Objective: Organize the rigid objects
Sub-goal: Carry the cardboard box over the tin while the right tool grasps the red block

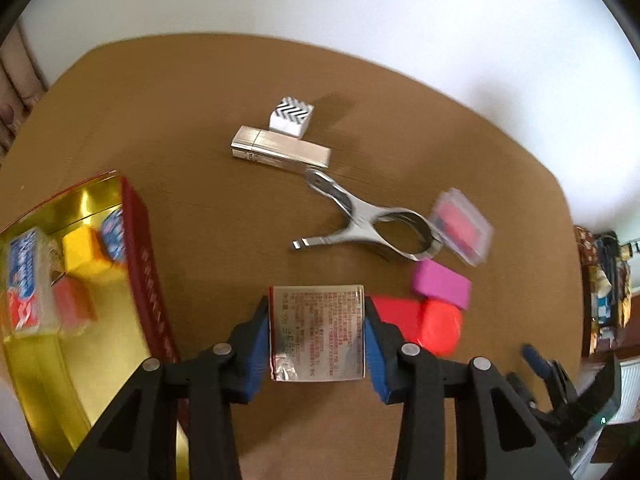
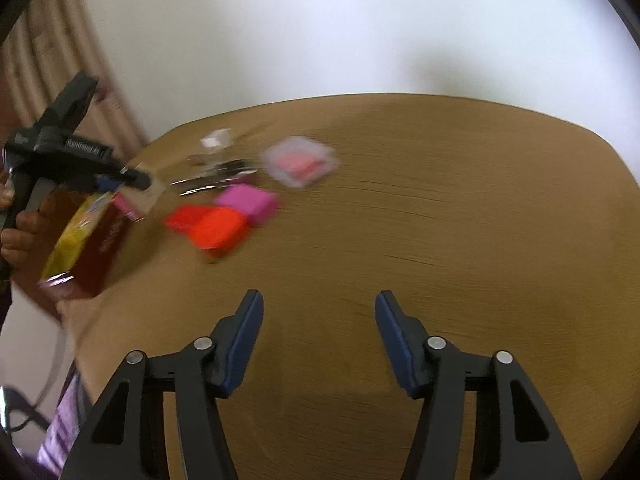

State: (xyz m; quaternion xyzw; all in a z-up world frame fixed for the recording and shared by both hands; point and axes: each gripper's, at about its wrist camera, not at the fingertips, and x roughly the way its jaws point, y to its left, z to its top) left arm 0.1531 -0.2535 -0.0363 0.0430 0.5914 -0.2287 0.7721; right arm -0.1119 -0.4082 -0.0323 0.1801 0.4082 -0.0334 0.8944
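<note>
The right tongs (image 2: 319, 332) hung open over the bare desk (image 2: 460, 220). Far left, the left tongs (image 2: 136, 178) held a packet (image 2: 150, 194) above a tin (image 2: 86, 248).

tin (image 1: 148, 264): 1
blocks on desk (image 1: 440, 284): 3
metal clip (image 1: 372, 224): 1
clear case (image 1: 464, 226): 1
foil packet (image 1: 318, 332): 1

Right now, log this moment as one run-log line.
left gripper: shut on silver packet | right gripper: open, empty, above table | gold tin: partly filled | loose: metal clip, pink block
</note>
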